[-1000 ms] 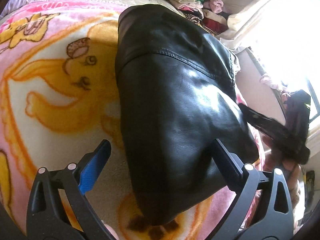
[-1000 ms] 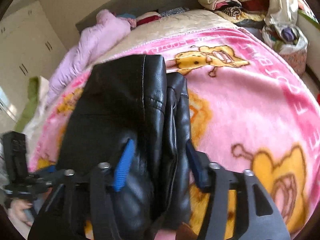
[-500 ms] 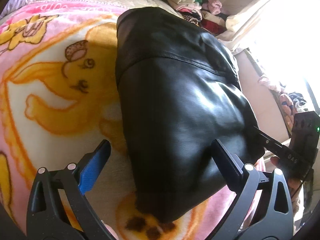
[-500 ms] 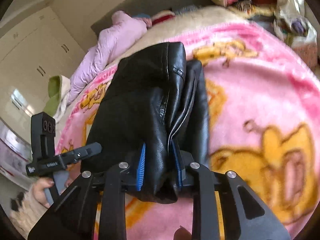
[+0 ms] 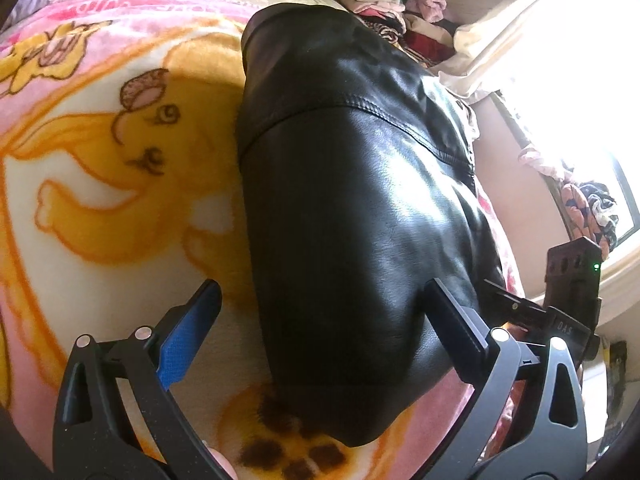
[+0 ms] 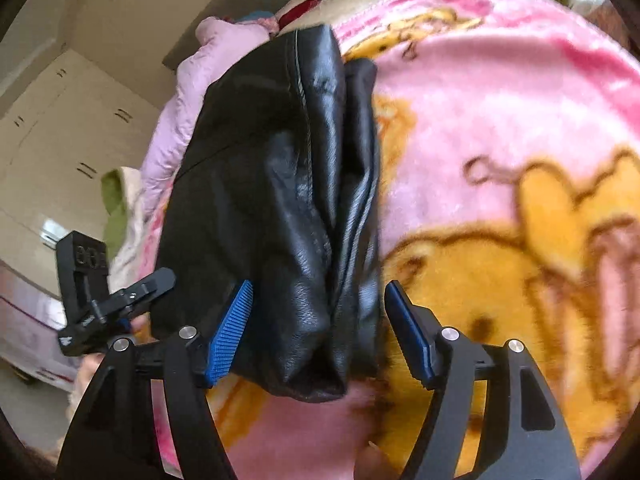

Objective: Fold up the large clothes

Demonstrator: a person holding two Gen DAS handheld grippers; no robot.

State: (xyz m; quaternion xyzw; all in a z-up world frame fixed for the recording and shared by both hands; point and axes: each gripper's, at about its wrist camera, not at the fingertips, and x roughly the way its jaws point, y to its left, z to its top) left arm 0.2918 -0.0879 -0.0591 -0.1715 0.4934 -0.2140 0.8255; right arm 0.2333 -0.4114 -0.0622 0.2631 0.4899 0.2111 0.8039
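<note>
The bed (image 5: 120, 208) under your tools is covered by a pink blanket (image 6: 500, 92) with yellow cartoon figures, and the jacket (image 5: 352, 208), black and leather-like, lies on it as a long, narrow bundle running from near you towards the far end. Judging by how it lies, the main folds are done: the sides are brought in, and layered edges show along its right side in the right view. What seems left is a last fold end to end, or some tidying, and then moving it off the blanket.

Your left tongs (image 5: 320, 320) are spread wide, with the bundle's near end between the blue pad and the other finger and neither one pressing it. Your right tongs (image 6: 316, 328) are opening; the near right edge of the jacket sits between them, and the pads look clear of it.

At the far end of the bed, a stack of folded clothes (image 5: 384, 0) sits by the wall. No container shows clearly enough to tell what it holds.
</note>
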